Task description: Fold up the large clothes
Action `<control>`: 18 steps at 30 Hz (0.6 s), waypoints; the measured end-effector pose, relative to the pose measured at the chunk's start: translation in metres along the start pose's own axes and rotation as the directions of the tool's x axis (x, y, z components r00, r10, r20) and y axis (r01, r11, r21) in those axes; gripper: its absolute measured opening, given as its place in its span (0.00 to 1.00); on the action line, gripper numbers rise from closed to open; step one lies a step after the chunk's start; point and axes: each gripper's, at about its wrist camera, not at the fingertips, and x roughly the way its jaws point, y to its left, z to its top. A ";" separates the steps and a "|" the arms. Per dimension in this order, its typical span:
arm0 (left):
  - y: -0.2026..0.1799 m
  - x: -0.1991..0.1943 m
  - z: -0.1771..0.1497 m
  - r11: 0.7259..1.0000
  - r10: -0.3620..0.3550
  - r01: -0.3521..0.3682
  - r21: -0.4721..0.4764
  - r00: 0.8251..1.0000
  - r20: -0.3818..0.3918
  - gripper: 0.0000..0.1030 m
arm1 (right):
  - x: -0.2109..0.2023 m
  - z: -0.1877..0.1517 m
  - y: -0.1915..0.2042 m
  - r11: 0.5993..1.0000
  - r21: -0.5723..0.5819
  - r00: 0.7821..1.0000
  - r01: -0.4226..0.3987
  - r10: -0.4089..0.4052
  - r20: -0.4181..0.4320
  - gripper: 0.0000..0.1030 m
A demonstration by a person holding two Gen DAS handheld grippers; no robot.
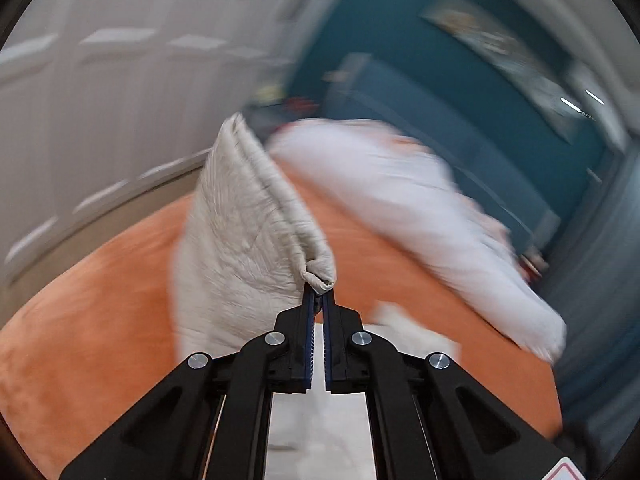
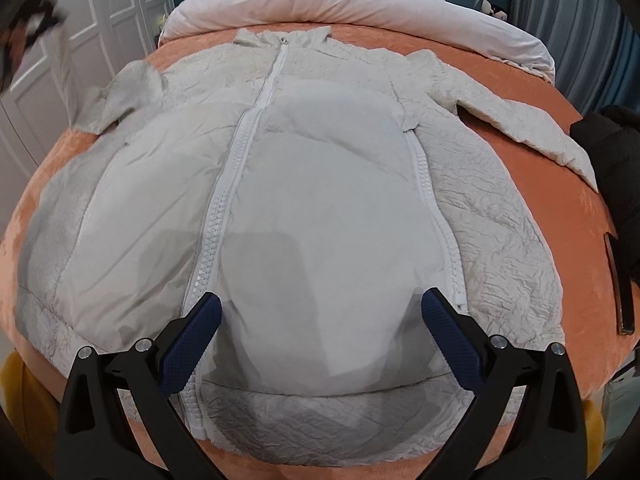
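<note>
Your left gripper (image 1: 319, 294) is pinched on the jacket (image 2: 320, 184) sleeve cuff (image 1: 320, 272); everything behind is motion-blurred. Right gripper (image 2: 320, 320) hangs wide over the hem, bed (image 2: 568, 216) edges cut off.

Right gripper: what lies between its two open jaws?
In the right wrist view, the right gripper stands open over the jacket; only its pale smooth lining shows between the jaws.

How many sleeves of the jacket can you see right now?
2. One sleeve lies flat on the orange bed cover at the right of the right wrist view. The other sleeve is lifted, its cuff pinched in the left gripper.
</note>
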 end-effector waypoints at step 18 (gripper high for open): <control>-0.126 0.072 -0.215 0.973 -0.008 0.094 0.210 0.926 -0.377 0.64 | 0.003 0.060 -0.091 0.987 0.130 0.988 -0.096 0.078 0.135 0.95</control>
